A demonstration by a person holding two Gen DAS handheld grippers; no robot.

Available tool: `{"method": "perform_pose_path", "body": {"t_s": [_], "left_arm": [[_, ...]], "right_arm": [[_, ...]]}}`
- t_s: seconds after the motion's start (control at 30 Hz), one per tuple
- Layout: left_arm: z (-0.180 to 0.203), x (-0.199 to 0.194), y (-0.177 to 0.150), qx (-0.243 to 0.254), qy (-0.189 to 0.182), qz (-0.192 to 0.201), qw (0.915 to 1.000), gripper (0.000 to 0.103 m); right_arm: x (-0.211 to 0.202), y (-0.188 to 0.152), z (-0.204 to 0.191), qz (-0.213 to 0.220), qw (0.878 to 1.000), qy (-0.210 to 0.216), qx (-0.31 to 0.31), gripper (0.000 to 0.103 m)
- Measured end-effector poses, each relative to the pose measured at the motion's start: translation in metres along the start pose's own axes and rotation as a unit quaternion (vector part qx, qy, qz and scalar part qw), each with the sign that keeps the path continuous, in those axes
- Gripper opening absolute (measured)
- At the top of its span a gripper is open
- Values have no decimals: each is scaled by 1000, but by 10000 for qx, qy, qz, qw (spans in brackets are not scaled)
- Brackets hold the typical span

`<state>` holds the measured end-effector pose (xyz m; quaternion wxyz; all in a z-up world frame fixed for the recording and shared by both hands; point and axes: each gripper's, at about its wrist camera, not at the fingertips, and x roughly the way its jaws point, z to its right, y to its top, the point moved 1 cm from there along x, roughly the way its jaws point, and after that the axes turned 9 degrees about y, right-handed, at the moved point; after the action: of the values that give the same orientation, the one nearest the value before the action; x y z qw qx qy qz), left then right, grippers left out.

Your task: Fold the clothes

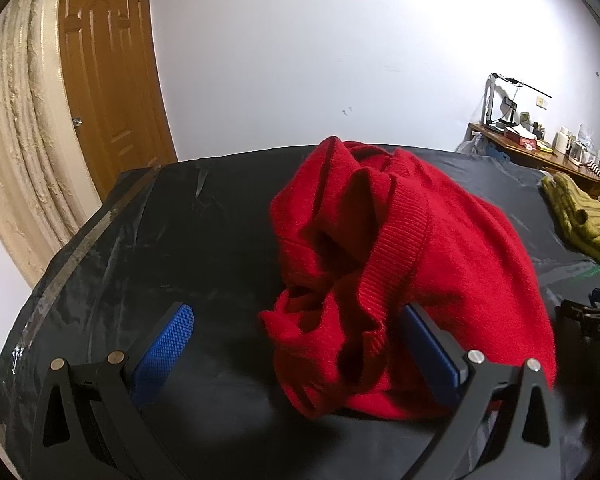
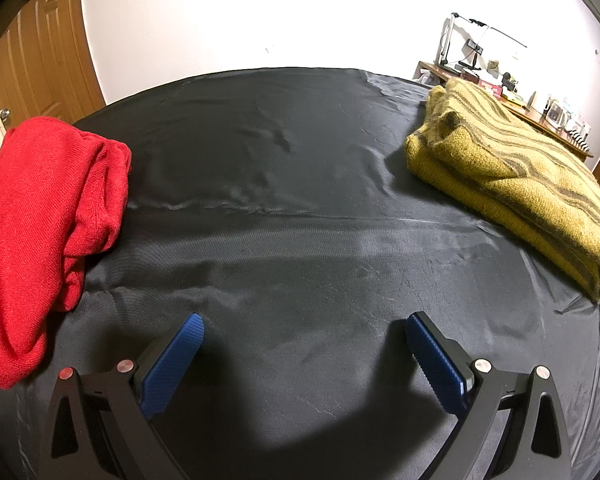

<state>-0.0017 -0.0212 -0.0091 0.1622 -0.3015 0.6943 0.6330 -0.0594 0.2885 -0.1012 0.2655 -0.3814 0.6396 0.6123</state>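
Risk: my left gripper (image 1: 298, 328), spread wide at the crumpled red sweater (image 1: 400, 264) mid-frame, pinches several layers, not one edge. Right gripper (image 2: 304, 344) spread, empty over the black sheet (image 2: 300, 160).

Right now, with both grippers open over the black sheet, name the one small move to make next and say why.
Probably close the left gripper on the ribbed hem of the red sweater and lift it to spread it out. That sweater lies crumpled on the black sheet, its folds bunched between the open fingers, while the mustard striped sweater already lies folded. The right gripper is open over bare sheet.
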Motion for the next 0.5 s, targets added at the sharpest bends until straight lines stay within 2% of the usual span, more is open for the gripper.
{"method": "perform_pose_path", "body": {"t_s": [0.13,0.27,0.4,0.5], "left_arm": [[1,-2,1,-42,-8,-57,10000,103],[-16,4,0,-293,-130,-248,9992,103],[-37,11,-4,-497,71,-293,9983,103],[-46,16,-6,-503,187,-276,9982,103]], "right_arm": [[1,0,0,-1,10000,-3,2,103],[0,0,0,-1,10000,-9,20,103],[-1,-1,-1,-4,10000,19,87,103],[-9,4,-10,96,9979,612,181,103]]}}
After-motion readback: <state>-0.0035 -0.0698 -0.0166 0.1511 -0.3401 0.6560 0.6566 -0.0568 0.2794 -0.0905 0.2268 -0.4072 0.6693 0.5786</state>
